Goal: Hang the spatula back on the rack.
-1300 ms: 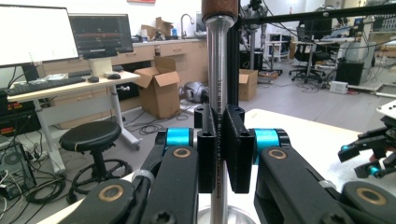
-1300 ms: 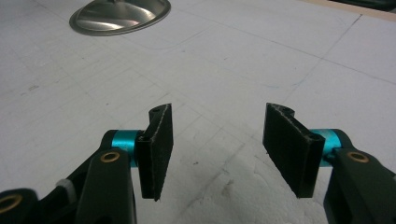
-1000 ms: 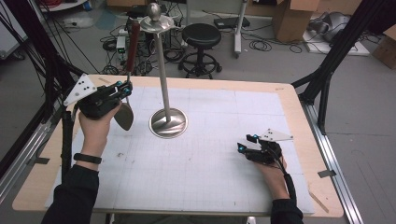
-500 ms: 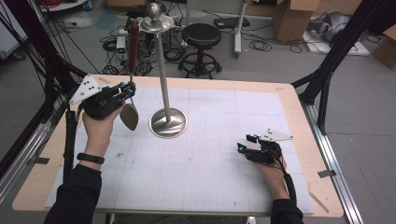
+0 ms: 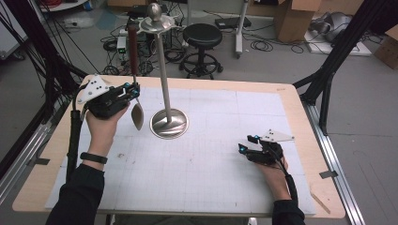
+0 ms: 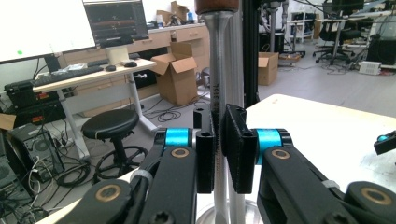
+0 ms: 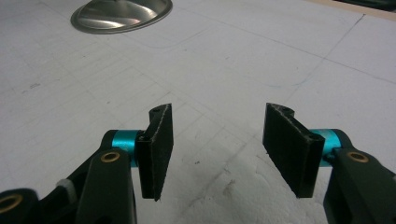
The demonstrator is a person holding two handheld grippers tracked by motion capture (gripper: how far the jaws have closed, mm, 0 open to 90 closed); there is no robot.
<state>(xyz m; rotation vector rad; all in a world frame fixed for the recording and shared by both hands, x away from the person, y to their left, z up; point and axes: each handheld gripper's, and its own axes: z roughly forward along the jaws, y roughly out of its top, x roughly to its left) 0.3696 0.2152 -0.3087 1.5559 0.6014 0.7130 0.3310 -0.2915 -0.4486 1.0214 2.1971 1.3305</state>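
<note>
One spoon [image 5: 134,79], one stand [image 5: 165,84], two grippers. Spoon hanging upright beside stand pole, over left part of table [image 5: 211,187]: brown wooden handle up, metal shaft, bowl down. Left gripper [image 5: 133,91] straddling shaft, jaws just easing apart, small gap showing at right pad. Left gripper view [image 6: 219,140] showing engraved lettering on shaft; high view showing spoon bowl. Right gripper [image 5: 248,144] resting on table, released, holding nothing.
</note>
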